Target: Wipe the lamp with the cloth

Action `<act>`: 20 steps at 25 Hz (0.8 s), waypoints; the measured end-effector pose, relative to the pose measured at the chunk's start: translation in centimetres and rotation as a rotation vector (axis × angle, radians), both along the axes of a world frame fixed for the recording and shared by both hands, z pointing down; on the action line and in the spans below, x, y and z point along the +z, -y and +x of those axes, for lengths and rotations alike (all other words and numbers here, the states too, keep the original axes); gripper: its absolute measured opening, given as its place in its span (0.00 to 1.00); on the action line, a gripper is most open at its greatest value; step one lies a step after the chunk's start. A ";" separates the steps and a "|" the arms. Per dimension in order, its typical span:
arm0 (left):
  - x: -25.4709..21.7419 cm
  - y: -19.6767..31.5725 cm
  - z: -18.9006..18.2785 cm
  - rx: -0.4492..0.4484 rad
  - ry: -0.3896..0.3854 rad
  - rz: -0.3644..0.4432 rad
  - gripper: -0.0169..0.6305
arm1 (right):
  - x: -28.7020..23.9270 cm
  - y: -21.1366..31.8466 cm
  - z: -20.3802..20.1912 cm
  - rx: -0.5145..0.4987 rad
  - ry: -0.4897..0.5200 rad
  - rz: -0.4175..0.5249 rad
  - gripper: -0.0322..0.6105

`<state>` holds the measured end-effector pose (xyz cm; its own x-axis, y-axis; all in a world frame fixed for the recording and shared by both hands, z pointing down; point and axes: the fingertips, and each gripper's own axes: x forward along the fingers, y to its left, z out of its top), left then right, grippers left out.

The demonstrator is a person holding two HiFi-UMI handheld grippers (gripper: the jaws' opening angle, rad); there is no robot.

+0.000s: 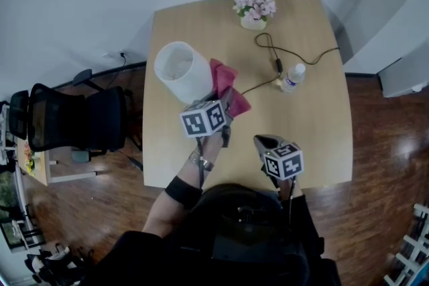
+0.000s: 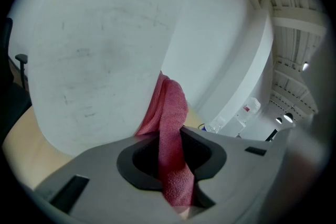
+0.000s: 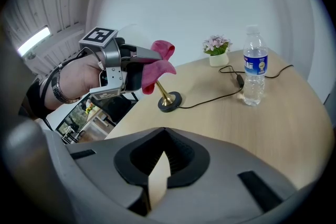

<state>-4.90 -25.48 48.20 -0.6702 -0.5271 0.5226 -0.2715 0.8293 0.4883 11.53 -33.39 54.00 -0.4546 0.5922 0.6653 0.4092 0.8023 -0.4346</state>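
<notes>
1. While I am reading the left gripper view, the left gripper (image 2: 174, 139) is clamping the red cloth (image 2: 170, 105) between its jaws. The cloth is lying against the side of the white lamp shade (image 2: 105, 44), which is filling most of that view.
2. The right gripper view is showing me what the shade is hiding from the head camera: the brass lamp base (image 3: 169, 100), standing on the table (image 3: 247, 134) under the cloth, with a black cable (image 3: 210, 99) leading off it.
3. Only the head view is giving me the layout. The lamp is standing on the table's left half, a flower pot (image 1: 254, 12) at the far edge and a bottle (image 1: 292, 78) to the right.
4. The right gripper (image 3: 157, 178) is holding nothing. Its jaws are standing narrowly apart, with only bare tabletop between them.
5. The left hand (image 3: 73, 78) is holding its gripper raised beside the shade, pointing forward and somewhat down. The right gripper is hovering low over the near edge, well apart from the lamp.
</notes>
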 end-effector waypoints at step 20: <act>-4.7 2.7 1.5 -0.002 0.097 0.048 0.18 | 0.1 2.1 -0.4 -0.018 -0.005 -0.005 0.06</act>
